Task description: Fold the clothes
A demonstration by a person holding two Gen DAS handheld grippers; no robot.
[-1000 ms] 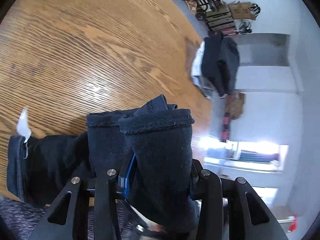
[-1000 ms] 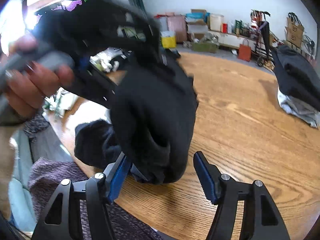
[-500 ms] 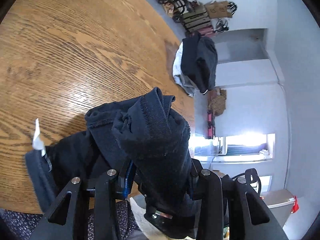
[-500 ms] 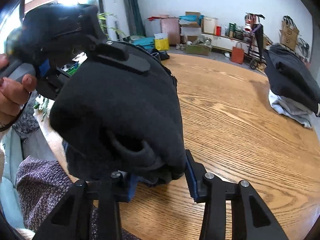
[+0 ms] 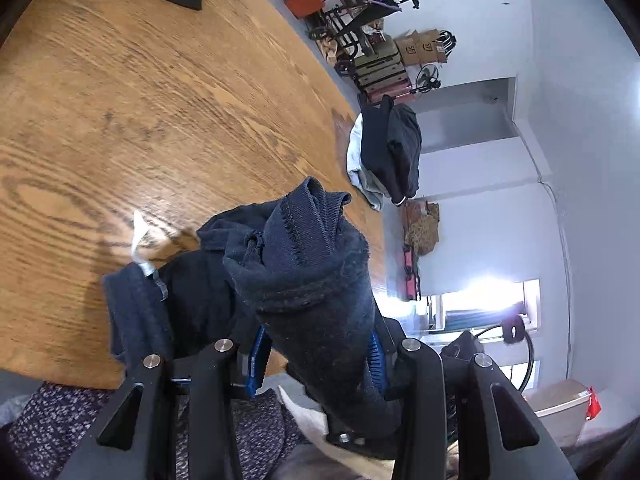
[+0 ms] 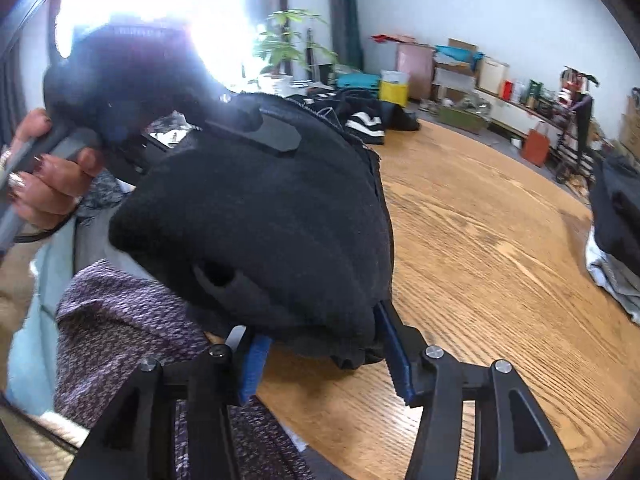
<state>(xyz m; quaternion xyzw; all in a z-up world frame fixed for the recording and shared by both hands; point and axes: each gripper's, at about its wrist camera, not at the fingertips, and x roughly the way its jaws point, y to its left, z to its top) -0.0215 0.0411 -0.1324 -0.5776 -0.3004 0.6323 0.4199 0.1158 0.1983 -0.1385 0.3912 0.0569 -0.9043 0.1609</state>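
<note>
1. Both grippers are clamped on one dark garment (image 5: 312,280): the left gripper (image 5: 316,354) has its blue pads pressed into a thick bunched roll of cloth with a ribbed hem at its top, and the right gripper (image 6: 324,354), jaws part-way closed around a bulky wad, has hold of the same garment (image 6: 264,232).
2. A second ago the right gripper stood open beside the cloth; it has since closed on it. Over the same second the left gripper has lifted and tilted, so the garment hangs higher above the near edge of the table (image 5: 140,92), with a white tag (image 5: 140,240) dangling at its left end. My reading: the pickup is done with two grips, and the cloth is ready to be spread for the first fold.
3. The table offers broad bare wood ahead of both grippers, from the near edge to the middle, which looks enough for laying the garment flat.
4. A pile of dark and pale clothes (image 5: 388,152) sits at the right edge, well apart from the held garment.
5. A black-and-white striped garment (image 6: 366,122) lies at the far edge, also well apart.
6. The person's left hand (image 6: 44,176) grips the other tool's handle, close beside the bunched cloth; the lap below the near edge leaves little room to swing downward.
</note>
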